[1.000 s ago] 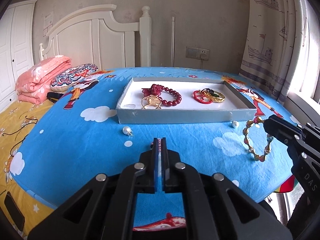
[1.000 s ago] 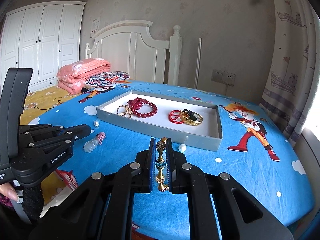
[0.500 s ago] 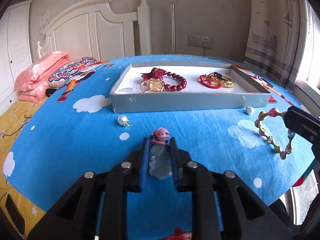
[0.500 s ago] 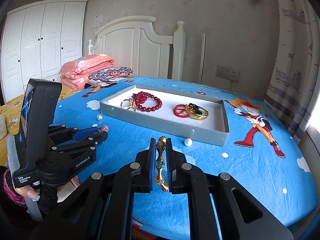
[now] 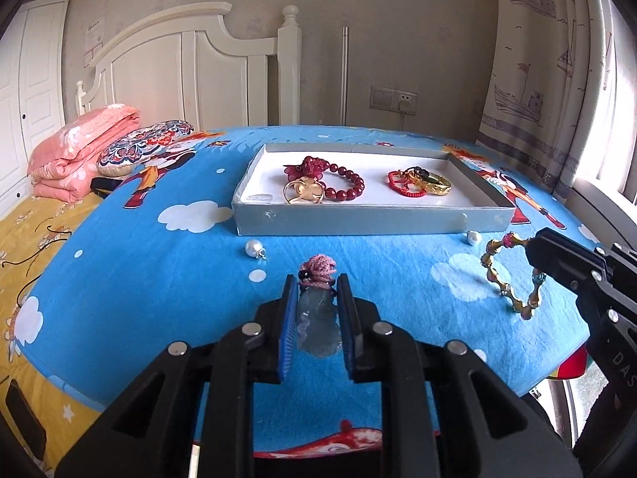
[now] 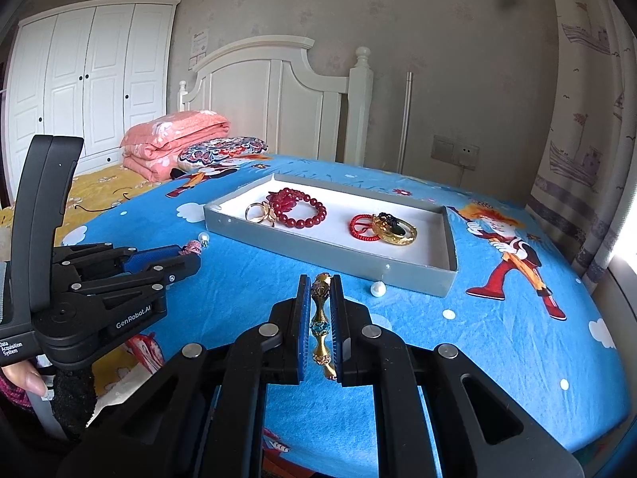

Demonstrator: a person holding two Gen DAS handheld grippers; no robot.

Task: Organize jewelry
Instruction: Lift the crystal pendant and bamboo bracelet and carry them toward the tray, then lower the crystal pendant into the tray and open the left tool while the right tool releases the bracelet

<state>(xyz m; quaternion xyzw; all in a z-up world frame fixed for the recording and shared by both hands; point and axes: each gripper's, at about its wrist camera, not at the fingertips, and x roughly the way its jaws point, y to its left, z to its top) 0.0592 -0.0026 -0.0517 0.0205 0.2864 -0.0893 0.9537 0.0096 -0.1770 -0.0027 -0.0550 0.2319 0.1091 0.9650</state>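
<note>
My left gripper [image 5: 317, 310] clamps a pale jade pendant [image 5: 317, 326] with its pink knot [image 5: 318, 267]. My right gripper [image 6: 321, 318] pinches the gold link bracelet [image 6: 321, 320]. Both are above the blue bedspread [image 5: 167, 279], the grey tray [image 5: 370, 219] just ahead.

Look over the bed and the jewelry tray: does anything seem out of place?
Yes. Two loose pearls lie on the blue sheet outside the gray tray: one pearl off its left front corner, another pearl near its right front corner, while the other jewelry sits inside.
</note>
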